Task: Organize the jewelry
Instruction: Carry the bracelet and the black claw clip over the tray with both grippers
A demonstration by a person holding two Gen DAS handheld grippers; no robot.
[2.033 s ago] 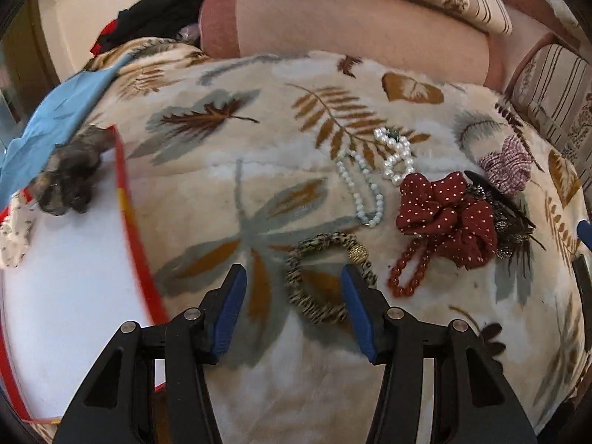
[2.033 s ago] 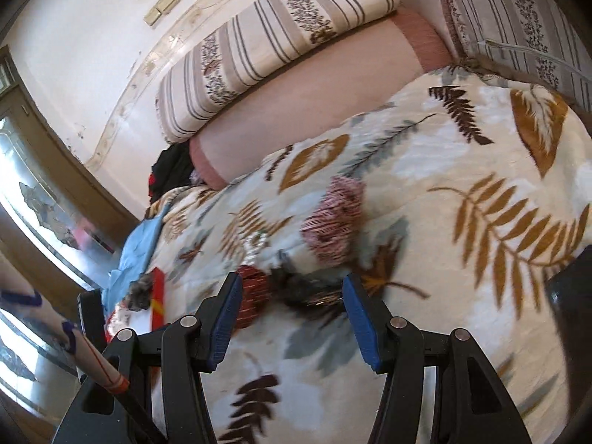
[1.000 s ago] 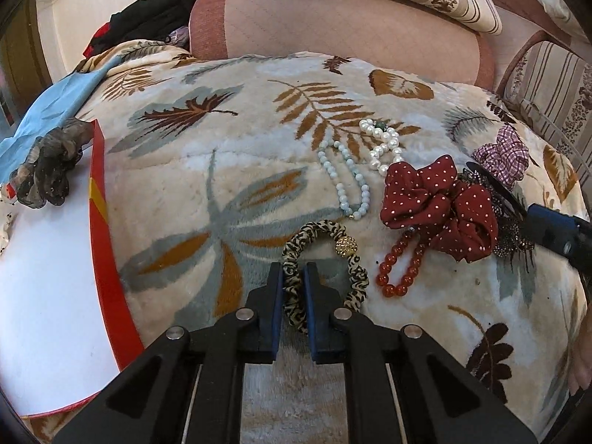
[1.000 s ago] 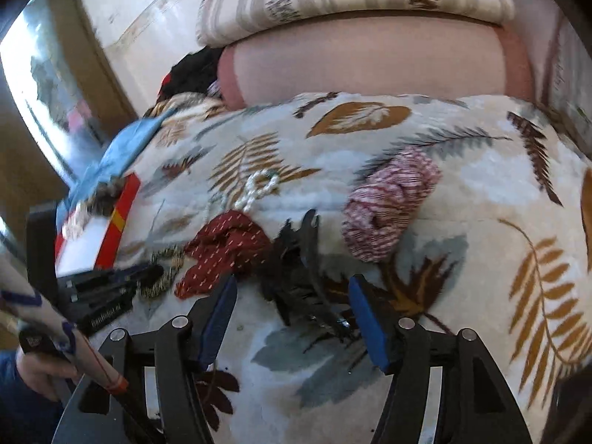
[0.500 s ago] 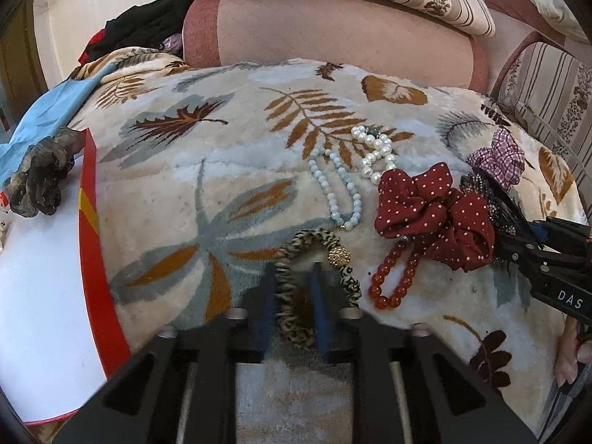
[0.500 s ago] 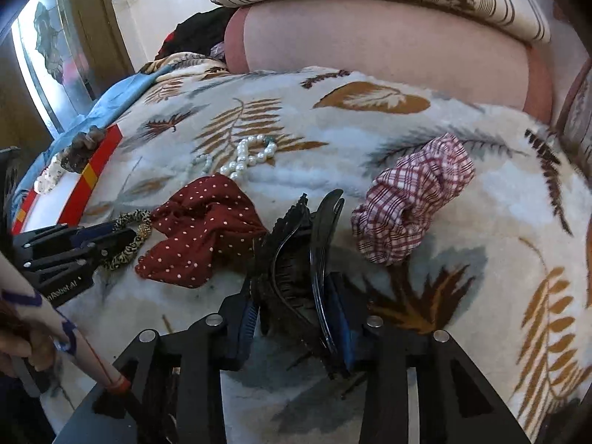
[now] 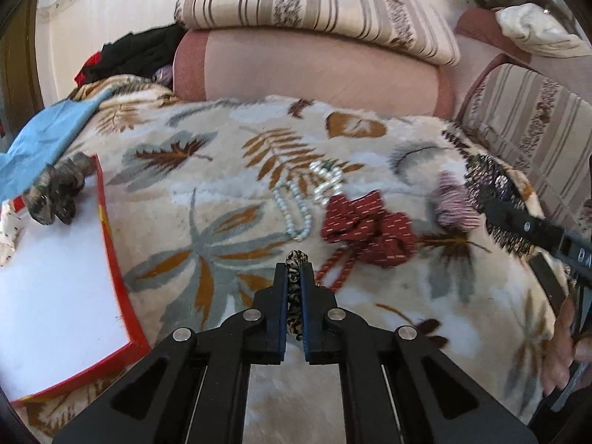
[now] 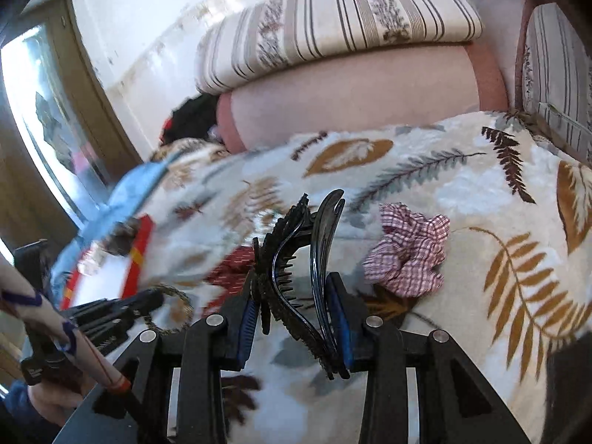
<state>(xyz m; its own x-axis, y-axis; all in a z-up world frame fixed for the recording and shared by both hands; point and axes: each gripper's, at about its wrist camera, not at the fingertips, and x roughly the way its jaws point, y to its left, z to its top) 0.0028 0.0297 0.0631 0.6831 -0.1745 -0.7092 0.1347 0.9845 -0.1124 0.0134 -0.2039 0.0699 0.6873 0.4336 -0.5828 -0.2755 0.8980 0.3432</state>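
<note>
My left gripper (image 7: 294, 270) is shut on a leopard-print bracelet (image 7: 295, 296) and holds it above the leaf-patterned blanket. My right gripper (image 8: 294, 296) is shut on a black hair claw clip (image 8: 296, 259), lifted off the blanket; that clip also shows at the right of the left wrist view (image 7: 492, 192). On the blanket lie a red dotted scrunchie (image 7: 370, 227), a red bead bracelet (image 7: 335, 272), a pale blue bead strand (image 7: 294, 212), a white pearl bracelet (image 7: 327, 179) and a checked scrunchie (image 8: 407, 255). A white tray with a red rim (image 7: 111, 244) lies at the left.
A dark scrunchie (image 7: 55, 192) and a pale item lie at the tray's far end. A blue cloth (image 7: 44, 140) lies beyond it. Pink bolsters and striped cushions (image 7: 314, 3) bound the back and right. The person's hand (image 7: 569, 340) is at the right edge.
Both grippers, open two seconds ago, closed on their items and lifted them: the left on the leopard bracelet, the right on the black claw clip.
</note>
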